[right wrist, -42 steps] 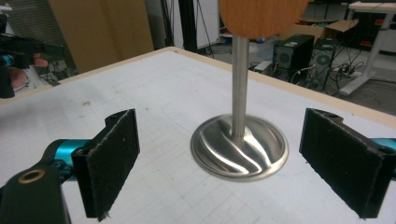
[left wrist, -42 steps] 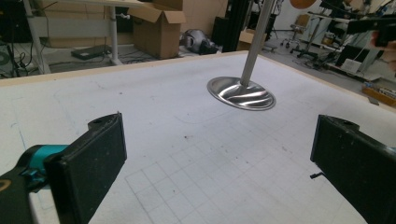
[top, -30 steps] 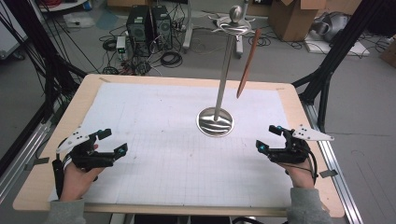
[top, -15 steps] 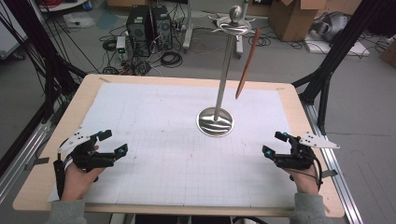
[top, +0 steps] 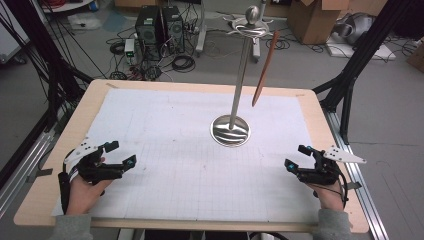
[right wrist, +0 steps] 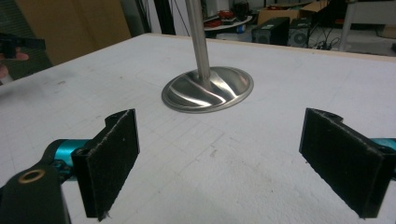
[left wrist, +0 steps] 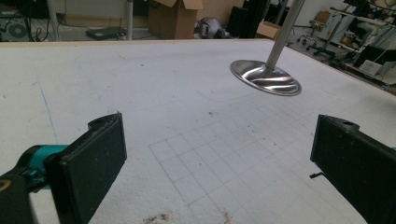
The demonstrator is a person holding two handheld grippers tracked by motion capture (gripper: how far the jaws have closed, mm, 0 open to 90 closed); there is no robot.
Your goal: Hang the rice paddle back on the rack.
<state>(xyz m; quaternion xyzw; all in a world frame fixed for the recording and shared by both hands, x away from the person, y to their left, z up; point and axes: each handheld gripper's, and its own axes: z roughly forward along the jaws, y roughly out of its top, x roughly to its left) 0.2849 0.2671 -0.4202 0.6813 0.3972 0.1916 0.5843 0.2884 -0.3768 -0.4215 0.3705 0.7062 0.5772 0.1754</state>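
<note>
Jaws wide and empty on both, the left gripper (top: 121,155) and right gripper (top: 296,156) rest at the near corners of the table (top: 310,107). 1 steel stand (top: 230,131) rises upright far and between them, slightly nearer the right; 1 brown stick (top: 264,67) hangs from its top.

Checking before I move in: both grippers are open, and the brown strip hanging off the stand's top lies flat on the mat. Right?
Not quite. Both grippers, left gripper and right gripper, are open, but the brown strip hangs from the stand top, above the mat, as the high view shows.
</note>
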